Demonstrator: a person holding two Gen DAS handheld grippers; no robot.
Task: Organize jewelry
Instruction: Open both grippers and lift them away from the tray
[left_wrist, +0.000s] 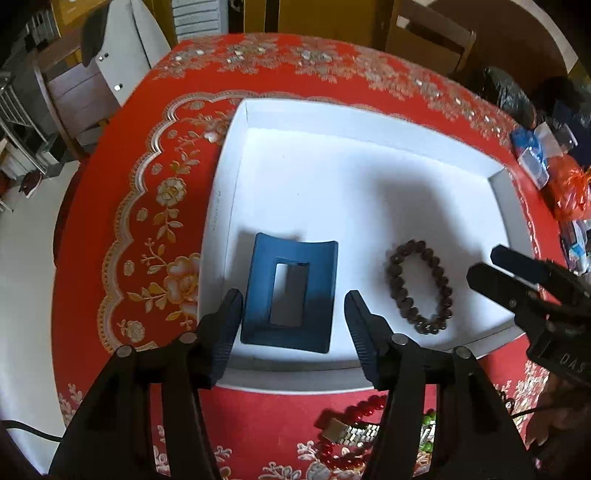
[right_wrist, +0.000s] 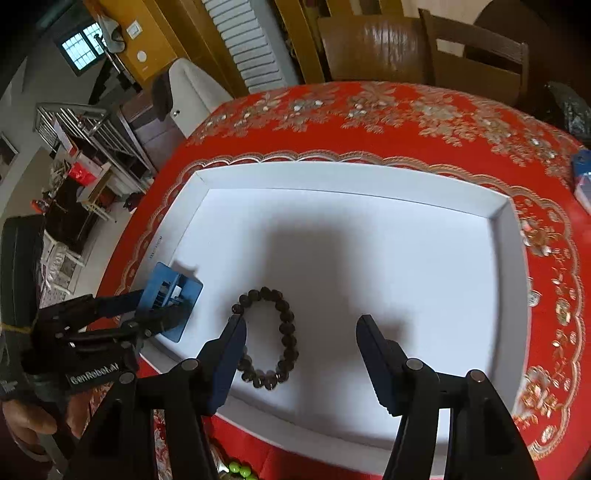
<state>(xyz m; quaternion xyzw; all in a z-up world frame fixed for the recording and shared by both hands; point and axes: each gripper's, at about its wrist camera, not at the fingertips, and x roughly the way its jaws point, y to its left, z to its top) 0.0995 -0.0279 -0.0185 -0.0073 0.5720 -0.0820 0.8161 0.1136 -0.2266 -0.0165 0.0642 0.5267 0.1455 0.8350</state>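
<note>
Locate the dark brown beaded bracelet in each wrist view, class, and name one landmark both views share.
Left wrist view: dark brown beaded bracelet lies right of centre, in the white tray.
Right wrist view: bracelet lies lower centre, beside the right gripper's left finger.
Shared landmark: blue rectangular holder.

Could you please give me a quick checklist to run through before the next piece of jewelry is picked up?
1. Left gripper open and holding nothing: ok.
2. Right gripper open and holding nothing: ok.
3. Dark bead bracelet lying flat inside the white tray: ok.
4. Blue holder inside the tray, beside the bracelet and not touching it: ok.
5. Remaining jewelry on the red tablecloth in front of the tray: partly hidden by the left gripper, so the count is cannot tell.
</note>
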